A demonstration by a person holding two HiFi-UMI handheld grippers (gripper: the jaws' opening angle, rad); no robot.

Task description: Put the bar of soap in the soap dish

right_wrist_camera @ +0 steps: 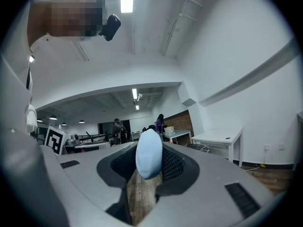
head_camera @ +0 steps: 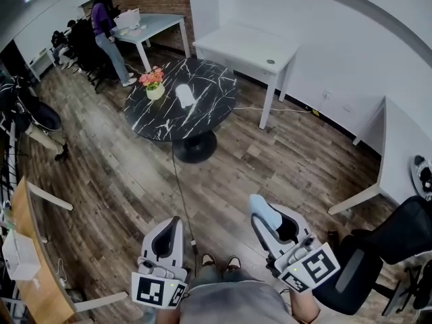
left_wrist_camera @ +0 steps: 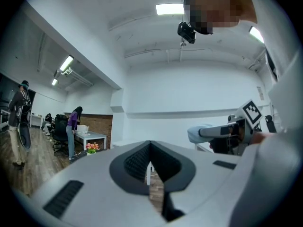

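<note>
Two grippers logged. Right gripper [right_wrist_camera: 149, 170] was clamped on the pale blue oval bar of soap [right_wrist_camera: 149, 152], held edge-on between its ribbed pads. Left gripper [left_wrist_camera: 150, 163] had its jaws together, with nothing between them. Soap judged hard, smooth and likely slippery; best gripped across the flat faces at mid-length. Well beyond both fingertips stood a round black marble table [head_camera: 202, 117]. The white object [head_camera: 184, 94] on it may have been the soap dish, too small to confirm.

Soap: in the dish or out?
Out: the soap is clamped in the right tool, far from the dish on the black table.
</note>
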